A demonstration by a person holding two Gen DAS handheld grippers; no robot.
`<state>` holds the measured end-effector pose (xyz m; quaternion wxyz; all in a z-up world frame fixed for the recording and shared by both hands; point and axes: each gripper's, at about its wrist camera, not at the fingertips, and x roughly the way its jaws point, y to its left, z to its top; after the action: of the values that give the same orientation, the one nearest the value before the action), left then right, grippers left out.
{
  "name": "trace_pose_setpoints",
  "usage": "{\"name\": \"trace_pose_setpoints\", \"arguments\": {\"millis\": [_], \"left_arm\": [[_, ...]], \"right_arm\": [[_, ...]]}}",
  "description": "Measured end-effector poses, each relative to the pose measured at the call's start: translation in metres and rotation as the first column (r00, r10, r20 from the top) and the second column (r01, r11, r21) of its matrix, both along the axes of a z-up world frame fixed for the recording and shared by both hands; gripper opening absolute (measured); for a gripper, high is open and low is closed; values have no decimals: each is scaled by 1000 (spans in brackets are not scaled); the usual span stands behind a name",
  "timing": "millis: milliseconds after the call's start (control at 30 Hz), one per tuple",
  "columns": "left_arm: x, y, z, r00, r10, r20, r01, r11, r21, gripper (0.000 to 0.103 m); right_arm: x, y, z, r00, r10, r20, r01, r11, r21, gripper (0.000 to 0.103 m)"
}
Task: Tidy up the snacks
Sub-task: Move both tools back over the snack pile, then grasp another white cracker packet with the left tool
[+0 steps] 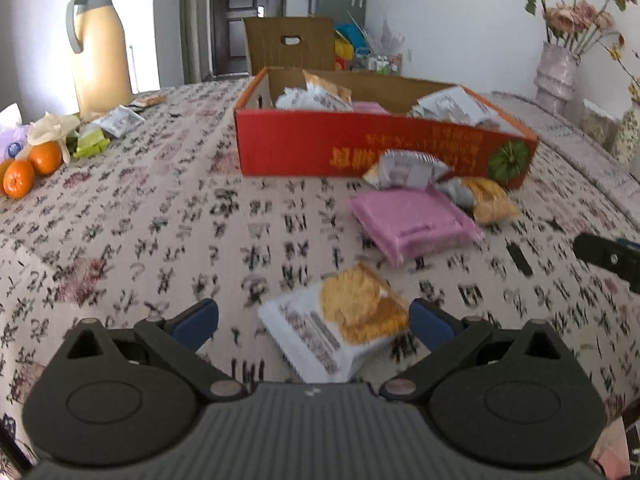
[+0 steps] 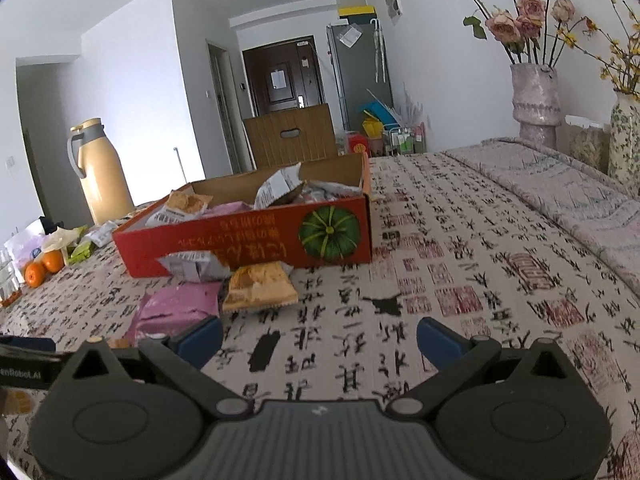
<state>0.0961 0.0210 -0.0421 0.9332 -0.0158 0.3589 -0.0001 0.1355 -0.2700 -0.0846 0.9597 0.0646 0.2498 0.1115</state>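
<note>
A red cardboard box (image 1: pixel 360 148) (image 2: pixel 248 240) holds several snack packets. On the patterned tablecloth in front of it lie a pink packet (image 1: pixel 412 224) (image 2: pixel 180 308), a grey-white packet (image 1: pixel 404 168) (image 2: pixel 196 266), and a yellow cracker packet (image 1: pixel 488 198) (image 2: pixel 260 286). A white cracker packet (image 1: pixel 340 328) lies between the fingers of my open left gripper (image 1: pixel 314 320), nearer its right finger. My right gripper (image 2: pixel 320 338) is open and empty over bare cloth, right of the pink packet. Its black tip (image 1: pixel 608 258) shows at the right edge of the left wrist view.
A beige thermos jug (image 1: pixel 100 48) (image 2: pixel 100 168) stands at the far left, with oranges (image 1: pixel 32 168) (image 2: pixel 42 266) and loose wrappers (image 1: pixel 116 124) by it. Vases of flowers (image 1: pixel 556 76) (image 2: pixel 536 100) stand at the far right. A brown chair back (image 1: pixel 290 44) is behind the box.
</note>
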Motion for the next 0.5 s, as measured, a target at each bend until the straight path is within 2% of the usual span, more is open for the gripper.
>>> {"name": "trace_pose_setpoints", "arguments": {"millis": [233,500], "left_arm": [[4,-7,-8,999,-35,-17,36,999,36,103],[22,-4,-9,1000,-22,-17,22,999,28,103]], "right_arm": [[-2,-2,-7,1000,-3,-21,3,1000,3,103],[2,-2,-10,1000,-2,-30,2,1000,5,103]]}}
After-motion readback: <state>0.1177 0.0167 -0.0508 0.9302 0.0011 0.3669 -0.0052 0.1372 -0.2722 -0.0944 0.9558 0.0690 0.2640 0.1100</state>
